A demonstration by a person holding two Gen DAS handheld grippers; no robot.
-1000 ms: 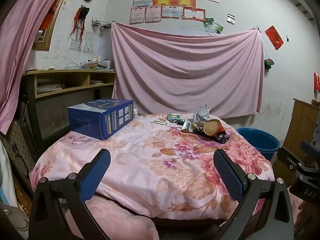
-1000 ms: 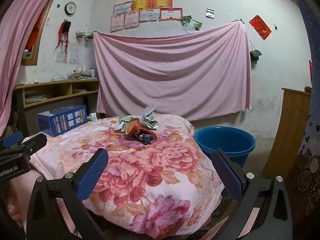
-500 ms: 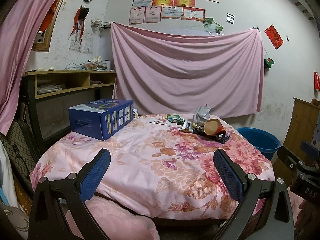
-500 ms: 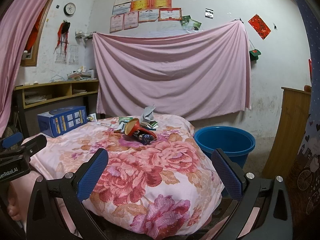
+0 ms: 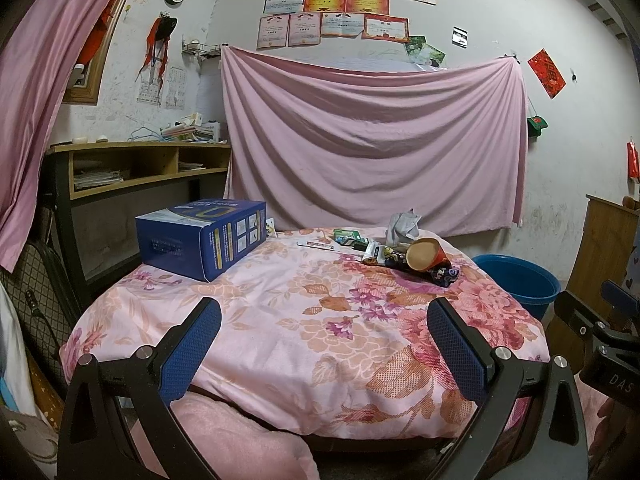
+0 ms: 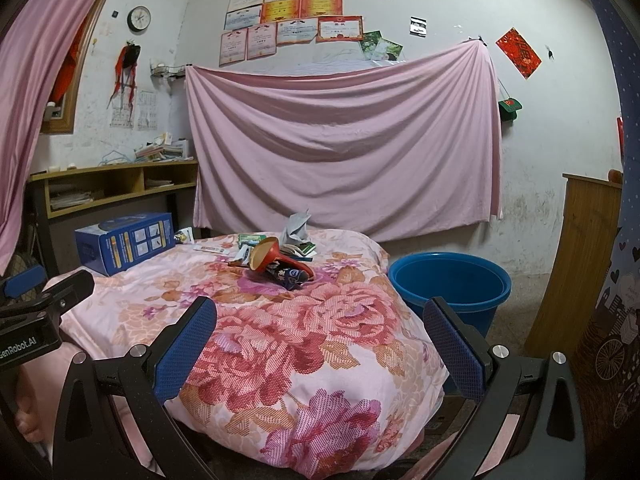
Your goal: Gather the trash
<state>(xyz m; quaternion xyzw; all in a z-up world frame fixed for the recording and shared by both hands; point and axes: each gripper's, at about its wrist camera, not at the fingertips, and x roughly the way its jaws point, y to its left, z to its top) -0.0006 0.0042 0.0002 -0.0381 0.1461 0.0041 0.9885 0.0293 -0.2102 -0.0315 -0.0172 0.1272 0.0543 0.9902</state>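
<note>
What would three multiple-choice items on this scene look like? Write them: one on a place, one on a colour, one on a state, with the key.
1. Where does the blue bucket stand?
A. on the floor beside the flowered quilt
B. on the wooden shelf
C. on top of the blue box

2. What colour is the sheet hung on the wall?
A. green
B. pink
C. white

3. How is the paper cup lying?
A. upright
B. upside down on its rim
C. on its side among the wrappers

Key: 1 A, it stands on the floor at the quilt's right edge. 2 B, the sheet is pink all over. 3 C, its open mouth faces sideways in the trash pile.

Both the left gripper and right gripper have their jaws spread, holding nothing.
</note>
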